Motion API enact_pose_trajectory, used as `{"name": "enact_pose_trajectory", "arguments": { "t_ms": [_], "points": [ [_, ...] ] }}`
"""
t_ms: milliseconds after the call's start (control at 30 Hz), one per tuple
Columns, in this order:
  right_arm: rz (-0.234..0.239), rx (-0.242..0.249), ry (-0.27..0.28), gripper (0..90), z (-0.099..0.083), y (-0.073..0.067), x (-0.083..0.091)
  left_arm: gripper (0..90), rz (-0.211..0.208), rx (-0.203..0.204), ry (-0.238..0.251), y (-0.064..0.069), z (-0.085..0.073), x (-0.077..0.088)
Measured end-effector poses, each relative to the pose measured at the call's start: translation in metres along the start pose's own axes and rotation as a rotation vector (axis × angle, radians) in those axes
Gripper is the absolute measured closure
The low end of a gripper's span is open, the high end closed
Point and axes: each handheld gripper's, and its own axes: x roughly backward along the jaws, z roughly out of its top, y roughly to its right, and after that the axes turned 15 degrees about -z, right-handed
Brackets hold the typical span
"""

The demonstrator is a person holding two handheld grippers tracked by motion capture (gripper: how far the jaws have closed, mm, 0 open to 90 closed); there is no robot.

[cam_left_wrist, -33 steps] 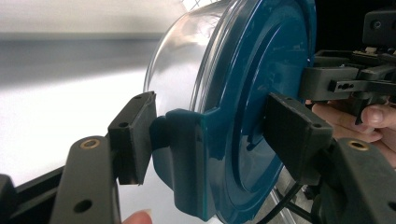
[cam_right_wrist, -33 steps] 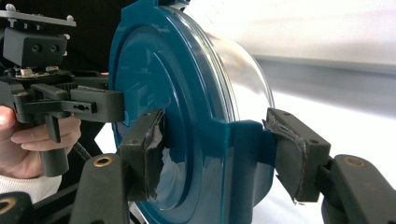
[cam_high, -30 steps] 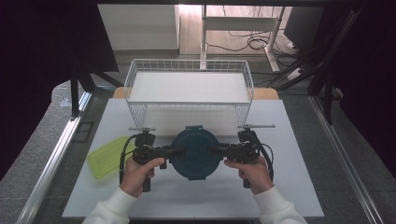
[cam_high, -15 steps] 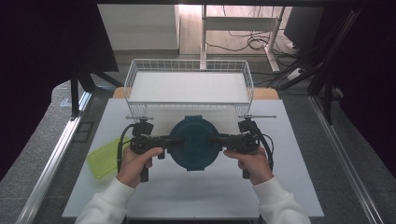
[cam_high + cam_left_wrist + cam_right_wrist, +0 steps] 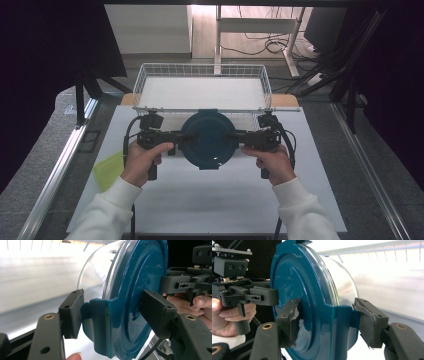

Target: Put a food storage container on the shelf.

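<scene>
Round glass container (image 5: 208,140) with teal clip-lid sits mid-bench, 6 o'clock of the wire basket (image 5: 202,75). Left gripper (image 5: 176,137) and right gripper (image 5: 239,136) both clamp its 2 side latches. Likely heavy, slick, breakable, so latches are the safest hold.

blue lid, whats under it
A clear round container sits under the blue lid, looking empty through its wall; its base is hidden.

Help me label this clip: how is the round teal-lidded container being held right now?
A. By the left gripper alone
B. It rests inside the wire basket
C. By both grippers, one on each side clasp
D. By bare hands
C: in the high view the left gripper and the right gripper clamp opposite sides of the teal-lidded container, and each gripper view shows its fingers pressed on a lid clasp.
</scene>
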Motion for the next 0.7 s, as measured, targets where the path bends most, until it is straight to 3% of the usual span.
{"name": "enact_pose_trajectory", "arguments": {
  "t_ms": [367, 700],
  "points": [
    [-0.016, 0.025, 0.018, 39.3, 0.040, -0.011, 0.009, 36.4, -0.022, -0.017, 0.019, 0.005, 0.036, 0.009],
    [-0.023, 0.030, 0.027, 39.6, 0.072, -0.012, 0.011, 36.5, -0.030, -0.030, 0.021, 0.004, 0.067, 0.010]
  ]
}}
